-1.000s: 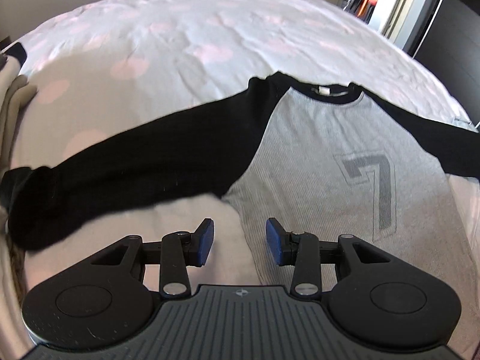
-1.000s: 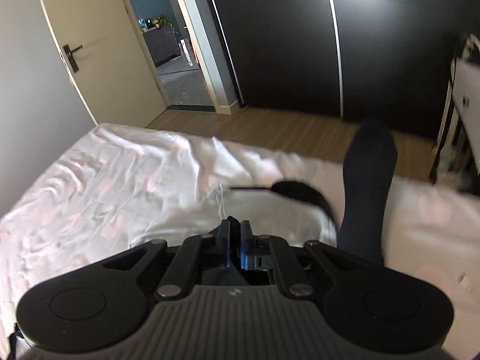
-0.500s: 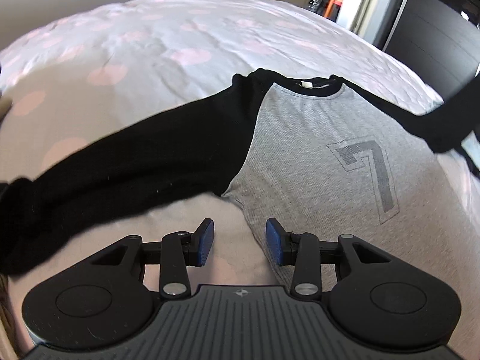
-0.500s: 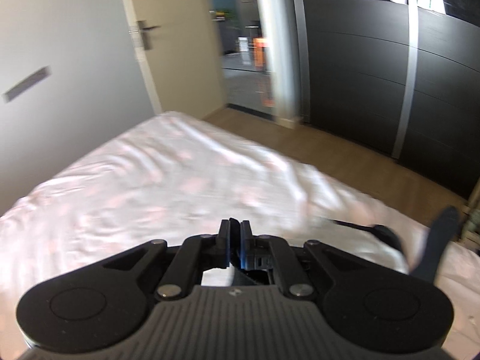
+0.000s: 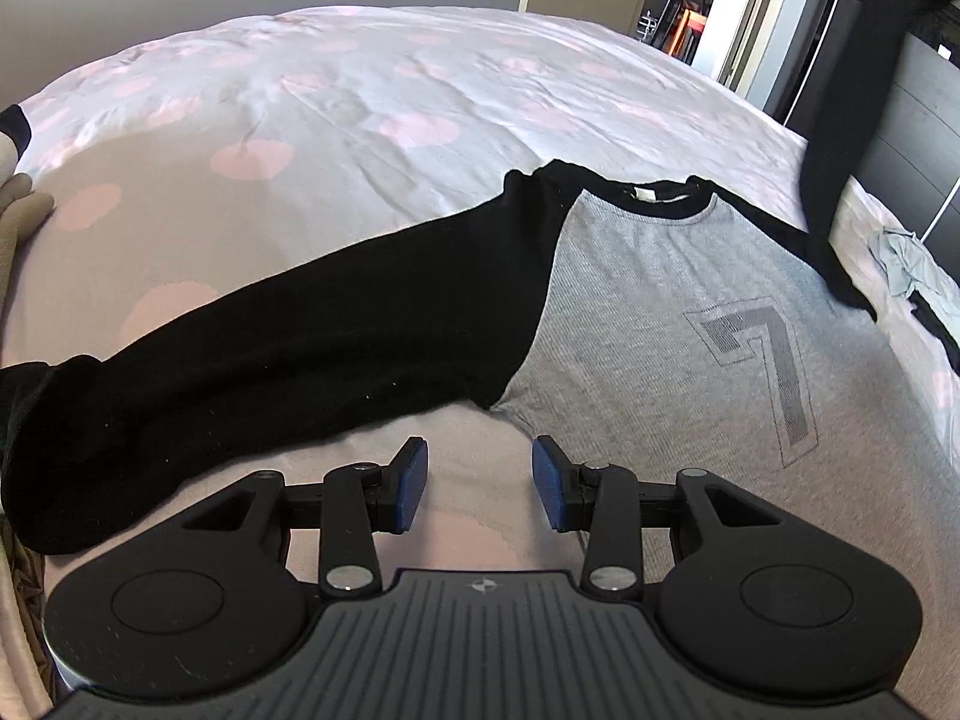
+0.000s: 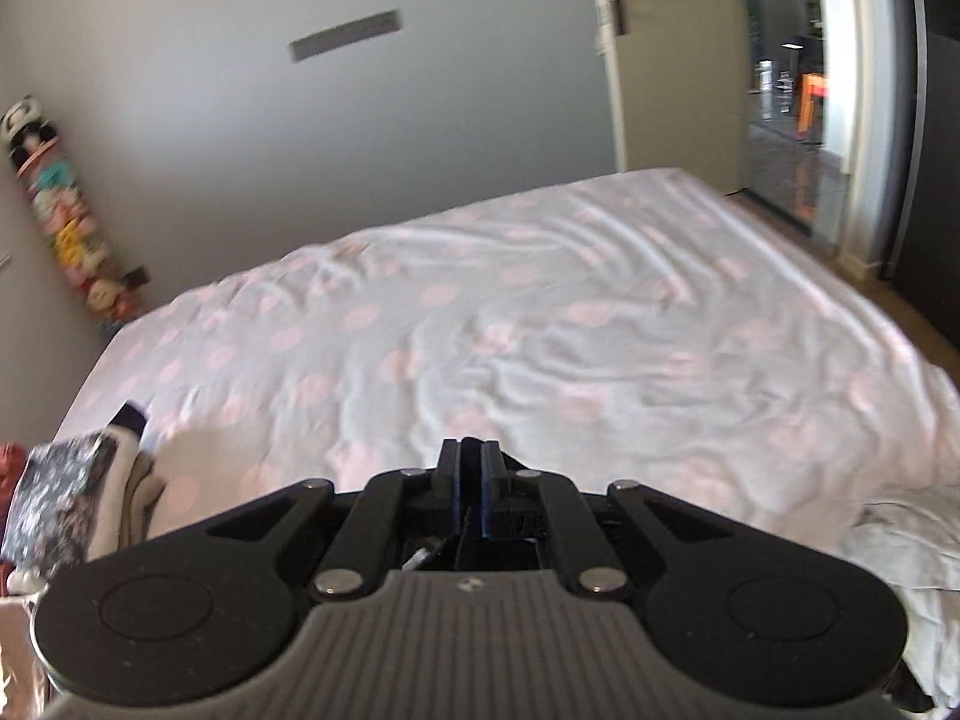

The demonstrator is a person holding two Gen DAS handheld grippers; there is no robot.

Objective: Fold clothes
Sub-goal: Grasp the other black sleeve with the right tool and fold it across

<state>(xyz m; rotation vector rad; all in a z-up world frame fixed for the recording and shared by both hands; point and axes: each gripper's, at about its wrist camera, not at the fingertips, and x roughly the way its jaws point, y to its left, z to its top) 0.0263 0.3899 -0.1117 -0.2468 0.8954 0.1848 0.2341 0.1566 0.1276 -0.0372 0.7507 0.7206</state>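
A grey shirt with black sleeves and a "7" print lies flat, front up, on the bed. One black sleeve stretches out to the left on the sheet. The other black sleeve rises steeply off the bed toward the upper right, pulled taut. My left gripper hovers open just below the shirt's armpit, with only sheet between its pads. My right gripper is shut, a strip of dark fabric showing under its jaws; it points across the bed.
A pile of clothes sits at the bed's left edge. A crumpled grey garment lies right of the shirt, and white cloth lies at the right. A grey wall, a door and a dark wardrobe surround the bed.
The right gripper swung across the bed, its view turning from the wardrobe to the grey wall. The shirt's right sleeve rose off the sheet. The left gripper stayed nearly still.
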